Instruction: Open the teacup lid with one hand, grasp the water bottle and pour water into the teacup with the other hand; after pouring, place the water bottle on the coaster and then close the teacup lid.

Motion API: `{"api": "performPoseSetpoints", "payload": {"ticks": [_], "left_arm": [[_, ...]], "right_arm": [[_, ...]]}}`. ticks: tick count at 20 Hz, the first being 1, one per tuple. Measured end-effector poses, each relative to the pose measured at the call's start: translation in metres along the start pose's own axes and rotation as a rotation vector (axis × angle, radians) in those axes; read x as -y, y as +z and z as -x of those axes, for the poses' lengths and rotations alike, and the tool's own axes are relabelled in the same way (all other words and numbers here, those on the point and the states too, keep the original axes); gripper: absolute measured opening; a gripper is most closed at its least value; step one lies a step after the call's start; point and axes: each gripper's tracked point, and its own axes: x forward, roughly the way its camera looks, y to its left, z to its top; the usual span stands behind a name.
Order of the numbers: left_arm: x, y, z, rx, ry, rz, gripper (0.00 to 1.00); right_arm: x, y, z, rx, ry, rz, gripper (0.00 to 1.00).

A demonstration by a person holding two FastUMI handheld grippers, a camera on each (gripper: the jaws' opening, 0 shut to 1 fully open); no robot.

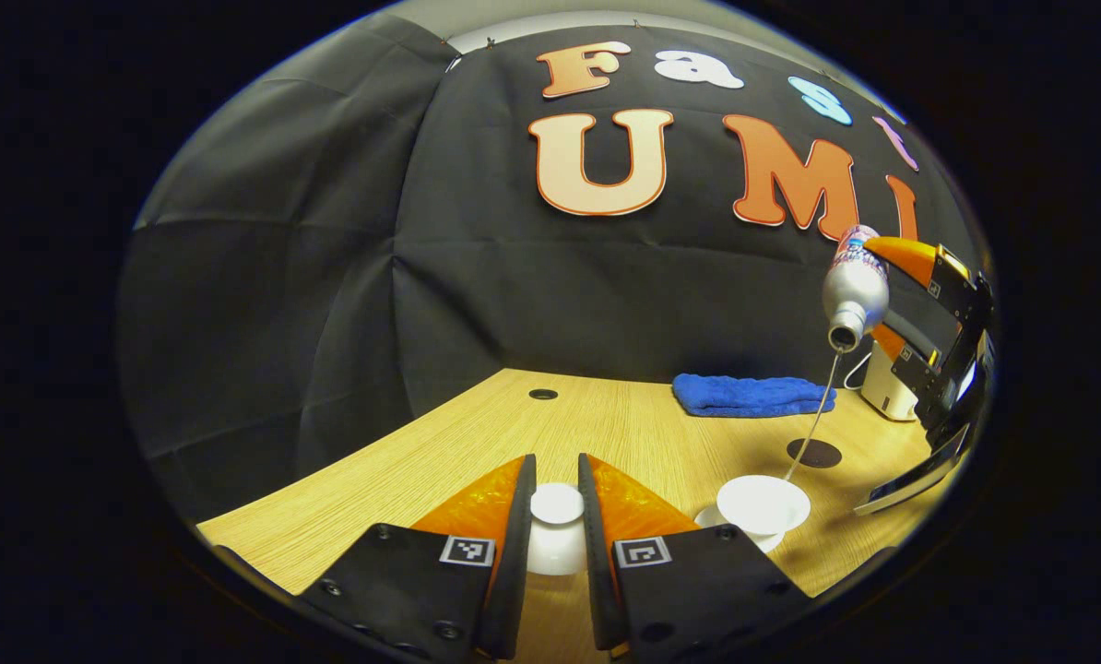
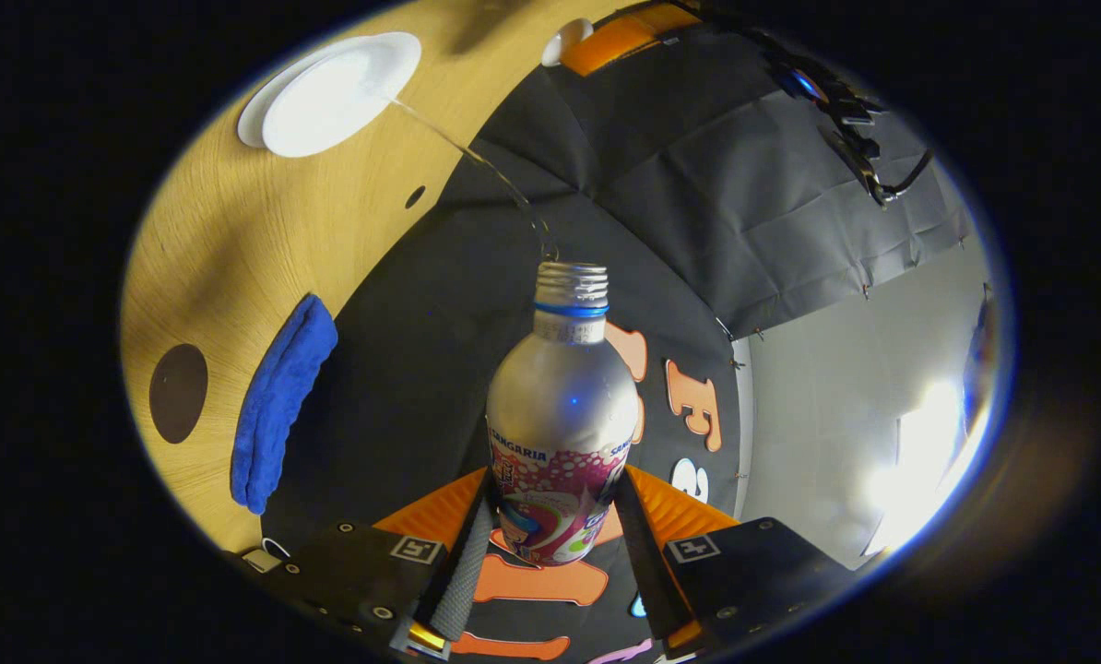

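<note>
Mid-pour: left tool [image 1: 556,516] clamped on the smooth white lid [image 1: 556,505], lifted off w/ wood-grain surface [image 1: 477,443] below, open white teacup [image 1: 763,503] taking a thin stream, right tool [image 2: 550,535] clamped on tilted shiny metal bottle [image 2: 562,406]; dark round coaster [image 1: 813,453] & re-lidding still left.

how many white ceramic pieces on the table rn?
3: lid between the left tongs; cup right of it, taking the water stream; saucer under the cup. More may be hidden.
</note>
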Motion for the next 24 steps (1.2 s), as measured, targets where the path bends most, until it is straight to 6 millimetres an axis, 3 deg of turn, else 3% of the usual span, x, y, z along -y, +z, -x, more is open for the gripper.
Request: {"api": "performPoseSetpoints", "payload": {"ticks": [9,13,19,24], "left_arm": [[0.001,0.000,0.001,0.004,-0.009,-0.004,0.33],[0.005,0.001,0.002,0.009,-0.021,-0.015,0.34],[0.023,0.011,0.000,0.032,-0.043,-0.006,0.33],[0.037,0.019,-0.001,0.047,-0.059,-0.011,0.33]], "right_arm": [[-0.031,0.037,0.011,0.091,0.062,-0.006,0.73],[-0.044,0.041,0.017,0.085,0.100,-0.054,0.74],[-0.070,0.032,0.019,0.001,0.214,-0.333,0.74],[-0.083,0.013,0.011,-0.129,0.287,-0.686,0.74]]}}
